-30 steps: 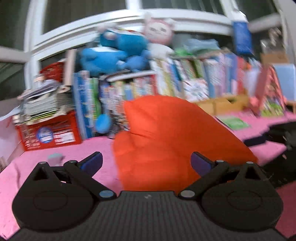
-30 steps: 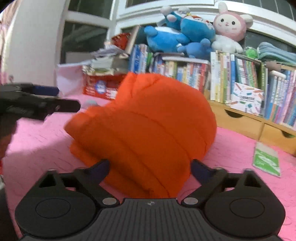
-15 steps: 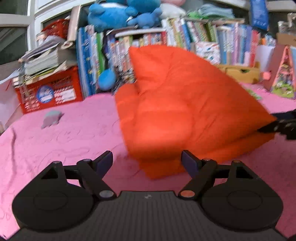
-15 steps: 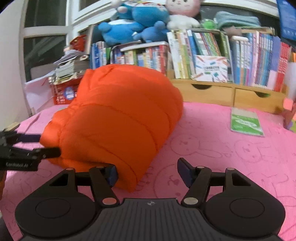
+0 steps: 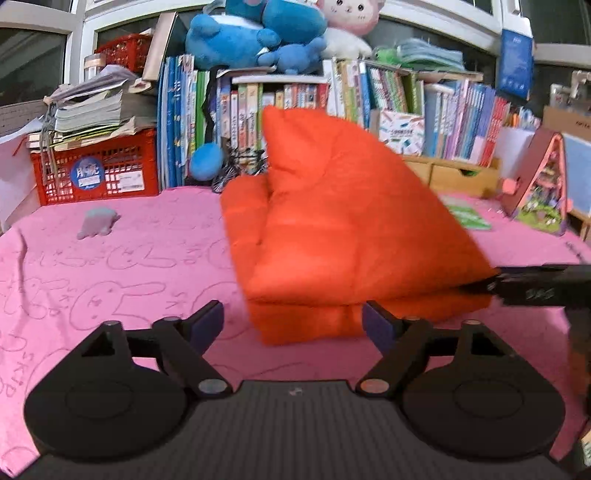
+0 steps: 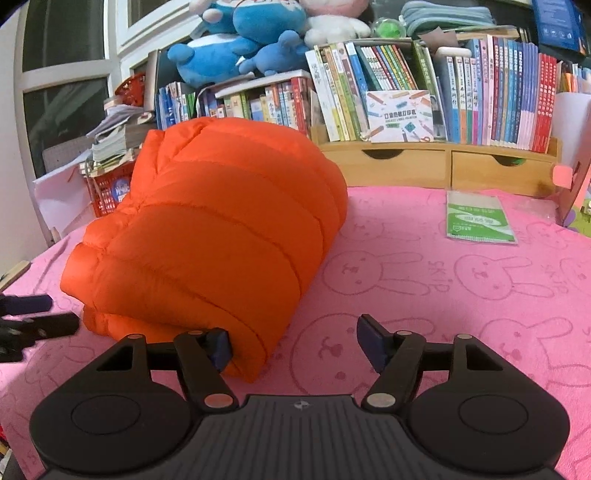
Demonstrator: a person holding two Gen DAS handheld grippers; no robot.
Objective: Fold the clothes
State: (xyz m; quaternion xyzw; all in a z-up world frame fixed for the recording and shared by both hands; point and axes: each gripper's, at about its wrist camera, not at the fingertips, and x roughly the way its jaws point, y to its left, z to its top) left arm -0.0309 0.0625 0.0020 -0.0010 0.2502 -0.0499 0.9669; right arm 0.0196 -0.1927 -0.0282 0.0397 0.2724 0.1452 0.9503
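An orange puffer jacket [image 5: 343,236] lies folded in a thick bundle on the pink bunny-print cloth [image 5: 110,266]; it also shows in the right wrist view [image 6: 221,236]. My left gripper [image 5: 293,326] is open and empty, just short of the bundle's near edge. My right gripper [image 6: 293,341] is open and empty, its left finger [image 6: 218,345] touching the bundle's corner. Each gripper shows in the other's view, the right one at the right edge [image 5: 532,286], the left one at the left edge [image 6: 33,321].
Bookshelves with books [image 6: 480,99] and plush toys [image 5: 266,33] line the back. A red crate [image 5: 96,170] with stacked papers stands back left. A green packet [image 6: 478,219], a small grey object [image 5: 96,223] and a toy house [image 5: 543,184] lie on the cloth.
Both grippers have drawn back from the jacket, which has settled lower and flatter onto the cloth. Both stay open.
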